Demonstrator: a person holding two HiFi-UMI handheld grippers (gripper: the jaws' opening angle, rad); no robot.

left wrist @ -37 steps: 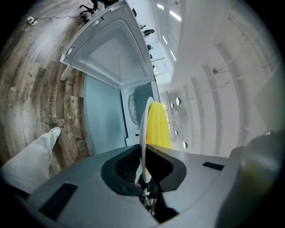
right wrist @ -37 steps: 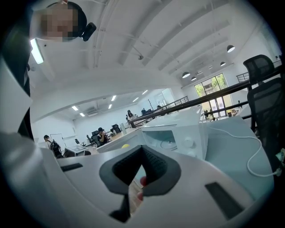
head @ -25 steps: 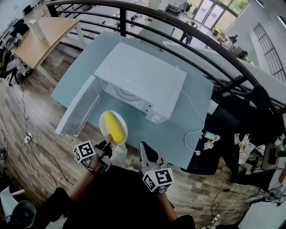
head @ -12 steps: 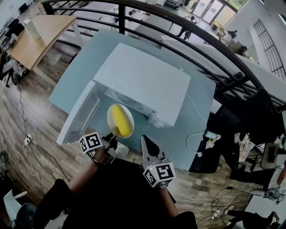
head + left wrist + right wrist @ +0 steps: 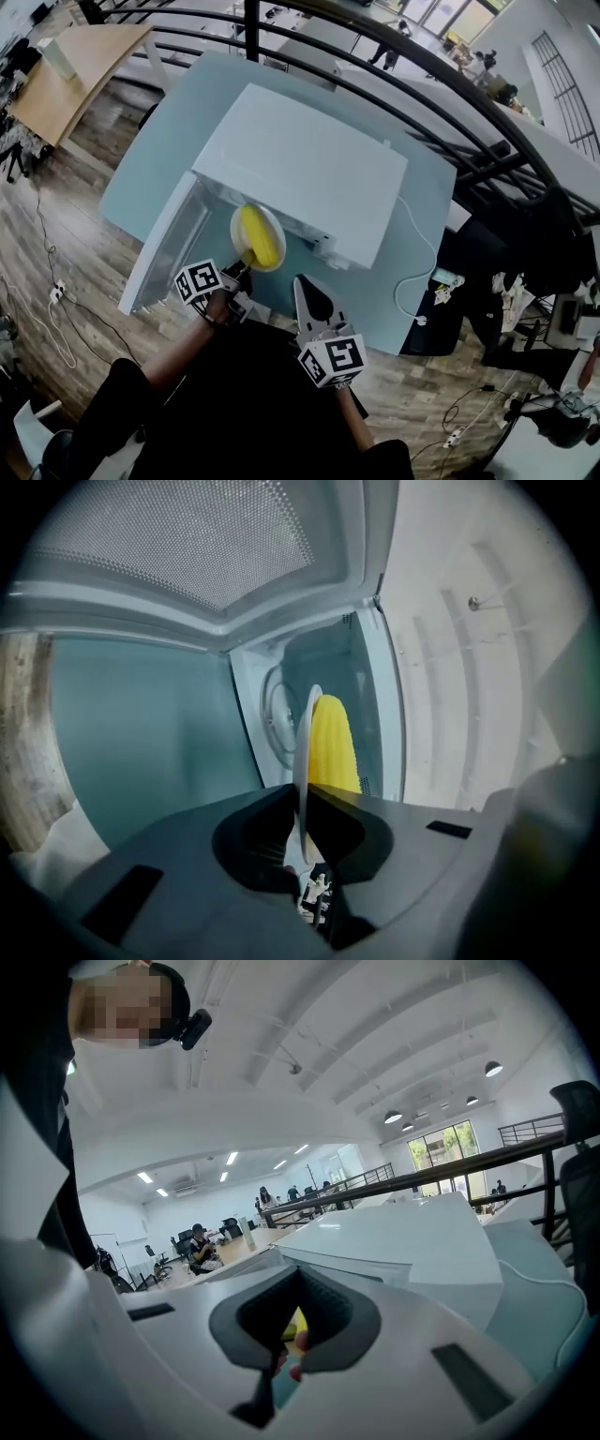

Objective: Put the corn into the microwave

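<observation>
We see one pale blue-green surface (image 5: 169, 131) standing on a wood-plank floor (image 5: 84, 234). Directly on it sits a white microwave (image 5: 300, 164), roughly in the middle and set at a slant to the edges. Its door (image 5: 173, 239) is swung wide open toward the near left side. A white cable (image 5: 419, 267) curves from behind the microwave across the bare right part of the surface and ends near the near right corner. Loose cords (image 5: 54, 323) lie on the floor at left.

One corn (image 5: 259, 236), one plate (image 5: 237, 223), one microwave (image 5: 300, 164), two hand-held grippers (image 5: 246, 266) (image 5: 302, 285)
</observation>
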